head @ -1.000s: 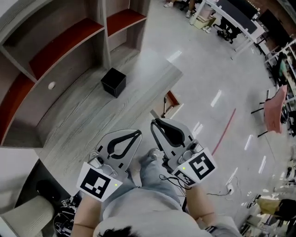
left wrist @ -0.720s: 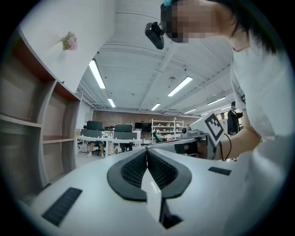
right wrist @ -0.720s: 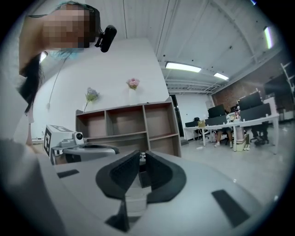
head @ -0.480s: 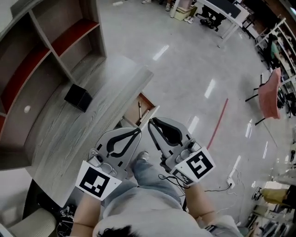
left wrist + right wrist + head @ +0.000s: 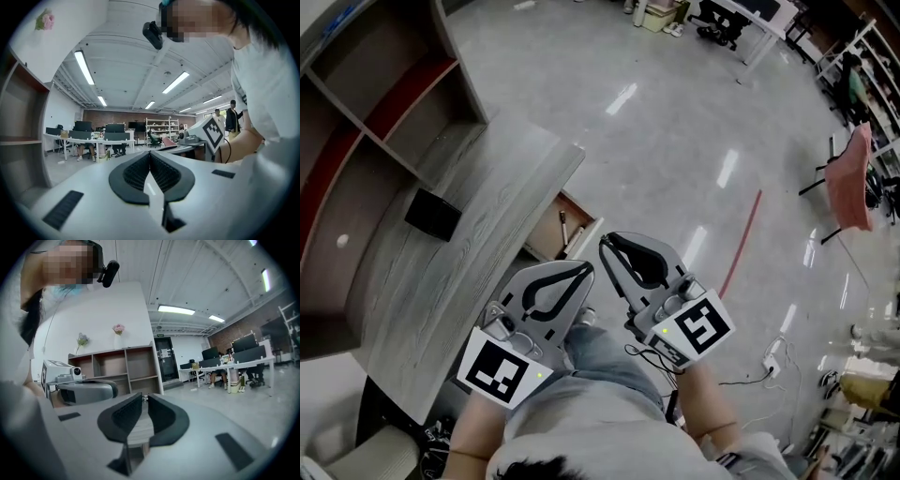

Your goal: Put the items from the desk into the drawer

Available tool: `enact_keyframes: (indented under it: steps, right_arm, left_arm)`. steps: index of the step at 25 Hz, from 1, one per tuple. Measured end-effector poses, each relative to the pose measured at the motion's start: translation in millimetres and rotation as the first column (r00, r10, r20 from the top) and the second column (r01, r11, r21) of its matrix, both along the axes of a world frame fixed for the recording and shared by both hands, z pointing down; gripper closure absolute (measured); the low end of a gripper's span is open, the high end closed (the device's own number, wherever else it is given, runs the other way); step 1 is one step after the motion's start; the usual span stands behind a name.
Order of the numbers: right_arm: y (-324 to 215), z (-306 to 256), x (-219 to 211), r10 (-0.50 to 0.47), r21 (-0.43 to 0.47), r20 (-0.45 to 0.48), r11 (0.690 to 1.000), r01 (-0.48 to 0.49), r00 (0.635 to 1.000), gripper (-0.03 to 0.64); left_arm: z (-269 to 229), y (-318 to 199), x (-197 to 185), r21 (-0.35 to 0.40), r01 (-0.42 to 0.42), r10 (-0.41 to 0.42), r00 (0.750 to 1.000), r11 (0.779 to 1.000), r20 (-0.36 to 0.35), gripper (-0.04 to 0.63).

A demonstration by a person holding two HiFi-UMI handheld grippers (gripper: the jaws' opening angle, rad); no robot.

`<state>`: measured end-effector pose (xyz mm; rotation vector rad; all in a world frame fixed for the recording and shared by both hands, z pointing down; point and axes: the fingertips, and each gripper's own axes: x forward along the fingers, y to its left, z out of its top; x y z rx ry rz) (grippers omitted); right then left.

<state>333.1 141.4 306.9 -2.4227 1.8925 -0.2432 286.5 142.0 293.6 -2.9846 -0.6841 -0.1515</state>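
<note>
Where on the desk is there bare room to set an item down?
Nowhere crowded. The desk is bare from the black box to its near corner, and from the box to the edge above the open drawer. Only the box and a small white object by the shelves occupy it.

Ahead of the right gripper [image 5: 608, 241] we saw a red line [image 5: 741, 246] on the glossy floor [image 5: 675, 122], with a pink chair [image 5: 853, 183] farther right. Open shelves [image 5: 389, 98] stood far left of the left gripper [image 5: 587, 267]; a pink flower [image 5: 118, 329] topped them.
</note>
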Motion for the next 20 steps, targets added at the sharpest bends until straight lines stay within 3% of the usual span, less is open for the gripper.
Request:
enact_keyframes:
  steps: [11,20]
  right_arm:
    - [-23,36,36,0.098,-0.047,0.065,0.994,-0.095,0.993,0.566]
    - [-59,111,60,0.198,-0.172,0.155,0.970,-0.171,0.968,0.566]
  left_arm:
    - [12,-21,35,-0.014,-0.088,0.088,0.995,0.996,0.049,0.584]
    - [42,-62,56,-0.040,-0.151,0.154,0.982,0.988,0.113,0.584]
